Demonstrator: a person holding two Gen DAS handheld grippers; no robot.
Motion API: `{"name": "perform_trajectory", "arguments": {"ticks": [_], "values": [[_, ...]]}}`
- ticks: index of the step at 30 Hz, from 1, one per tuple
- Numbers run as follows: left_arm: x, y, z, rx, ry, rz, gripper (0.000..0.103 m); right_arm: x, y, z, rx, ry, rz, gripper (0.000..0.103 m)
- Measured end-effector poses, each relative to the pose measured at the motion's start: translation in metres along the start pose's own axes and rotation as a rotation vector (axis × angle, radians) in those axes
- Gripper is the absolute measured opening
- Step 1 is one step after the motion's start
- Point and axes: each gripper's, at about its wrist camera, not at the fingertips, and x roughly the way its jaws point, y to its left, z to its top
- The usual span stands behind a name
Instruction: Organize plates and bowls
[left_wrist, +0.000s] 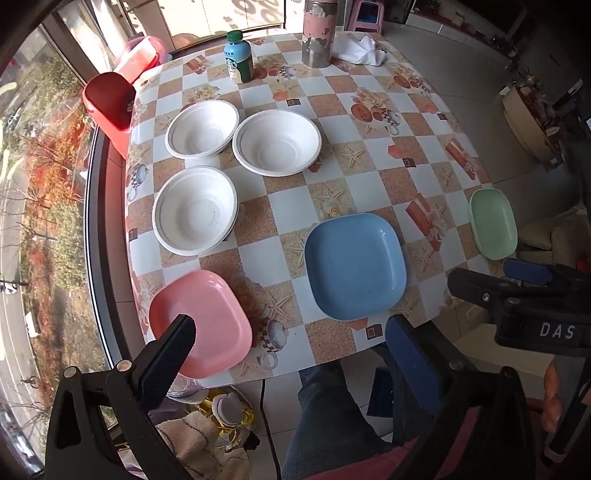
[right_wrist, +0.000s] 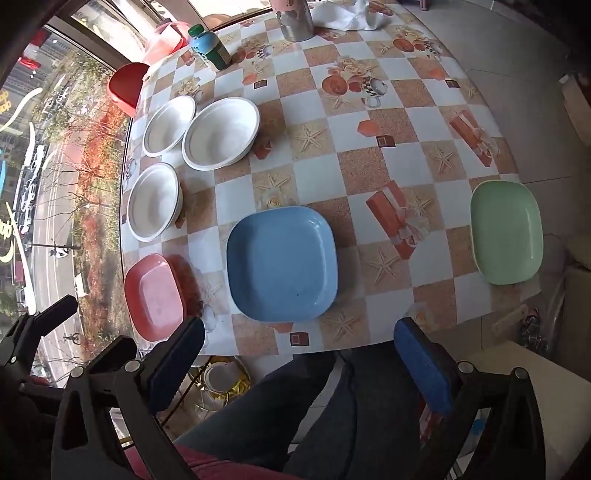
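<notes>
Both grippers are hovering above the near edge, jaws wide apart and holding nothing.

The pink plate (left_wrist: 201, 323) is lying just under the left gripper (left_wrist: 288, 341); the blue plate (right_wrist: 282, 264) is lying ahead of the right gripper (right_wrist: 299, 347), on the surface (right_wrist: 369, 166).

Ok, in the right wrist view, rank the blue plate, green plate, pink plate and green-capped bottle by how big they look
1. Square blue plate, clearly largest.
2. Pale green plate.
3. Pink plate, though edge distortion makes second and third unsure.
4. Green-capped bottle, smallest, also farthest.

Open tablecloth (right_wrist: 388, 162) between blue plate (right_wrist: 282, 264) and green plate (right_wrist: 508, 232).
</notes>
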Motion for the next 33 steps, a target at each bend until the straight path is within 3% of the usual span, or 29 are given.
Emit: {"name": "perform_trajectory", "arguments": {"ticks": [32, 33], "values": [[-0.008, 0.01, -0.01, -0.008, -0.024, 0.008, 0.103, -0.003, 0.002, -0.004, 0.017, -0.025, -0.037, 0.103], [-0.009, 0.011, -0.01, -0.01, -0.027, 0.01, 0.103, -0.003, 0.0, -0.003, 0.022, -0.02, -0.011, 0.103]]}}
